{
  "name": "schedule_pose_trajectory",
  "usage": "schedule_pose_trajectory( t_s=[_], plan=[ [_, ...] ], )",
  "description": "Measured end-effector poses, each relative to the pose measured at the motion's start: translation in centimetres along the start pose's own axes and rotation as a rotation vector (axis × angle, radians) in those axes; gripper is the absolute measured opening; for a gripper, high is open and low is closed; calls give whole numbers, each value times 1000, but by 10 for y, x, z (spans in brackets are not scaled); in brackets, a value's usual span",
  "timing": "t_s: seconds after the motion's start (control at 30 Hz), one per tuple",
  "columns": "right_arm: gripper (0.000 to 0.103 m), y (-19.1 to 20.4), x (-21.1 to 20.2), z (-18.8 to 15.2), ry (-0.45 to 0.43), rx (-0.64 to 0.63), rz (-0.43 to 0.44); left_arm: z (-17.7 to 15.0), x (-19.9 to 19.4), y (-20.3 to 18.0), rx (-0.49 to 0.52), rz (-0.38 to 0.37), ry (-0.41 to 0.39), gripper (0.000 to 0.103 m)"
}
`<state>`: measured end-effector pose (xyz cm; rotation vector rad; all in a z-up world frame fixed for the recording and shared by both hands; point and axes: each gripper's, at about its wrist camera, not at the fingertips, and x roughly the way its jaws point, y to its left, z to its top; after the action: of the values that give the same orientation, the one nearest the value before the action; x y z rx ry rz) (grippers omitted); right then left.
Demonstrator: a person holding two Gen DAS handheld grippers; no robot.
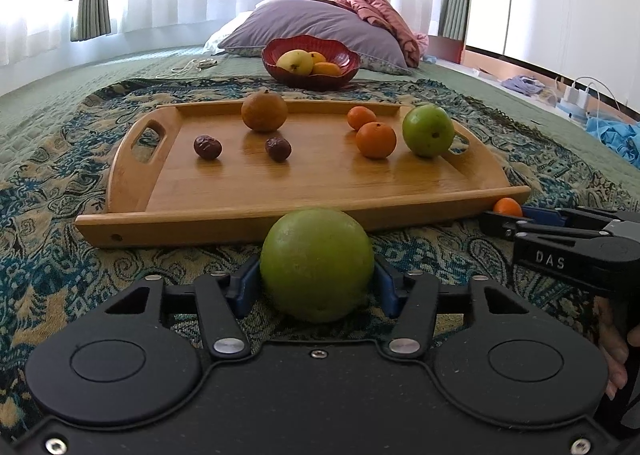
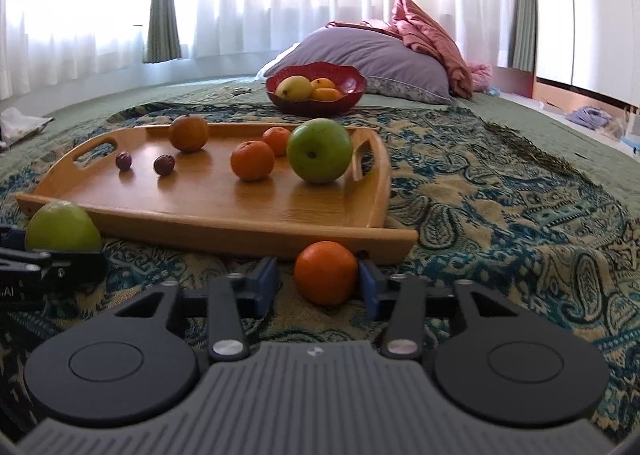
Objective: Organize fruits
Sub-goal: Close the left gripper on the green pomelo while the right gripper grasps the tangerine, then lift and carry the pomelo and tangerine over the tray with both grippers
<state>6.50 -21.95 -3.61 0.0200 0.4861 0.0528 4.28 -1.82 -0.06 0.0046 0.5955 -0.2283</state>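
Observation:
My left gripper [image 1: 316, 283] is shut on a green apple [image 1: 317, 265] just in front of the wooden tray [image 1: 280, 211]; the apple also shows in the right wrist view [image 2: 62, 227]. My right gripper [image 2: 318, 283] is open around a small orange [image 2: 326, 272] on the cloth by the tray's front right corner; only the right pad touches it. On the tray [image 2: 224, 221] lie a brown-orange fruit [image 1: 264, 111], two dark dates [image 1: 207, 147] [image 1: 278, 149], two small oranges [image 1: 375, 139] [image 1: 361, 117] and a second green apple [image 1: 428, 130].
A red bowl [image 1: 320, 77] with a yellow fruit and oranges stands behind the tray on the patterned cloth [image 1: 60, 191]. Pillows [image 1: 320, 25] lie behind it. Cables and clothes [image 1: 580, 95] lie at the right. The right gripper's body [image 1: 568, 239] is beside my left.

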Motion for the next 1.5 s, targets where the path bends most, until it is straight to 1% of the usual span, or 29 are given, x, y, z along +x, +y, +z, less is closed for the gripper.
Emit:
schedule_pose_trajectory(
  t_s=[0.03,0.07,0.17,0.23,0.33,0.43,0.6,0.93,1.13,1.33,1.5],
  plan=[
    [38,-1,-1,1,2,8,-6,1,-2,0,-8,1,-1,54],
    [37,-3,-1,1,4,15,-7,2,-4,1,-17,2,-5,54],
    [37,-10,-7,7,11,60,19,7,-14,2,-26,16,-41,54],
    [36,-13,-13,14,-7,82,33,14,-18,2,-23,28,-68,54],
    [37,-9,-19,24,-42,72,41,25,-18,4,-28,43,-78,54],
    [37,-1,-18,34,-66,46,53,35,-12,9,-35,58,-74,54],
    [37,12,-6,46,-73,22,76,48,0,17,-13,89,-64,54],
    [37,48,39,60,-29,-10,120,70,36,37,-6,113,-32,54],
    [37,67,58,64,-14,-38,137,71,55,47,-12,122,-2,54],
    [37,78,69,63,8,-67,146,68,68,54,-20,123,23,54],
    [37,78,75,63,19,-65,143,68,71,55,-23,120,16,54]
  ],
)
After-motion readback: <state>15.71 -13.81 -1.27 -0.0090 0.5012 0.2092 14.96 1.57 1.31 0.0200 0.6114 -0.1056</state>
